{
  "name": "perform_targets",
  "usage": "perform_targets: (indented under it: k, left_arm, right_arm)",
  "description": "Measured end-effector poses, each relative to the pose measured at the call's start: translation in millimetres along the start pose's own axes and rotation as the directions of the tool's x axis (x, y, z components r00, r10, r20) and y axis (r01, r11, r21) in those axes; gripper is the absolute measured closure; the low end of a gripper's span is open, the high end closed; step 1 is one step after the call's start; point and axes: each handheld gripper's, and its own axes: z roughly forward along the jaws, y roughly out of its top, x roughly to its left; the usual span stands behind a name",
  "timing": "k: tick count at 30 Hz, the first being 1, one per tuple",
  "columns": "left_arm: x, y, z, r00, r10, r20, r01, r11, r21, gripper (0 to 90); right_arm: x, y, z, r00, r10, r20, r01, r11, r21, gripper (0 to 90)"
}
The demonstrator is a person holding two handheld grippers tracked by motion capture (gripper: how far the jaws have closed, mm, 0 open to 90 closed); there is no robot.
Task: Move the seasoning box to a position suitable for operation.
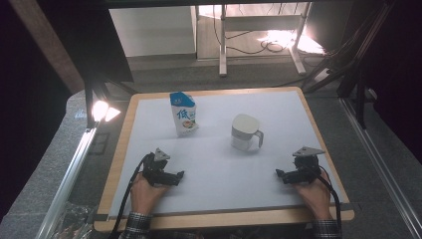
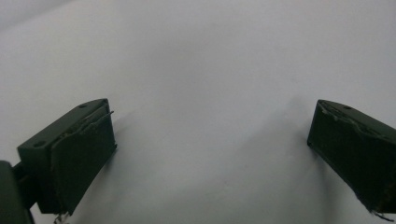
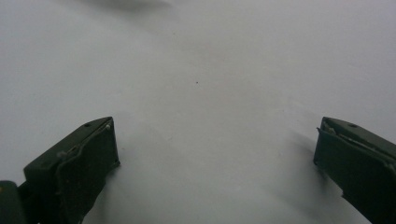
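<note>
Both tools rest low on the white sheet of the worktop [image 1: 149, 107], near the person's edge. Left tool [image 1: 180, 175] and right tool [image 1: 279, 174] point inward toward each other. In each gripper view the black jaws stand wide apart with bare white surface between them; nothing held.

Two things stand farther out, well apart from both tools:
- milk carton [image 1: 183, 114], upright, blue and white, gabled top, back-left of centre.
- measuring jug [image 1: 245, 132], white or pale grey, upright, just right of centre, handle [image 1: 260, 138] turned to the right and toward the person.

Carton and jug stand near each other, not touching. Whether the carton top is opened, I cannot tell.

Handling, as judged:
- Carton: thin card walls, likely soft under squeeze. If full, moderately heavy and top-heavy when tilted; if near empty, light and easy to tip over. Coated surface probably a bit slick. Best hold across the two flat side walls at mid-height or slightly lower, light pressure, jaws square to the faces.
- Jug: looks like rigid plastic, light if empty, smooth round wall that would slip between flat pads. The handle offers the surer hold; alternatively pinch the rim wall. The right tool lies nearer the handle side.
</note>
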Motion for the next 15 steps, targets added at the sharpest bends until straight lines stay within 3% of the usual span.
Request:
perform_targets:
  k: [15]
  left_arm:
    - [1.0,-0.5,-0.2,1.0,-0.001,0.009,0.001,1.0,-0.001,1.5]
  right_arm:
    - [-0.1,-0.1,0.0,1.0,0.001,-0.002,-0.001,1.0,0.0,0.1]
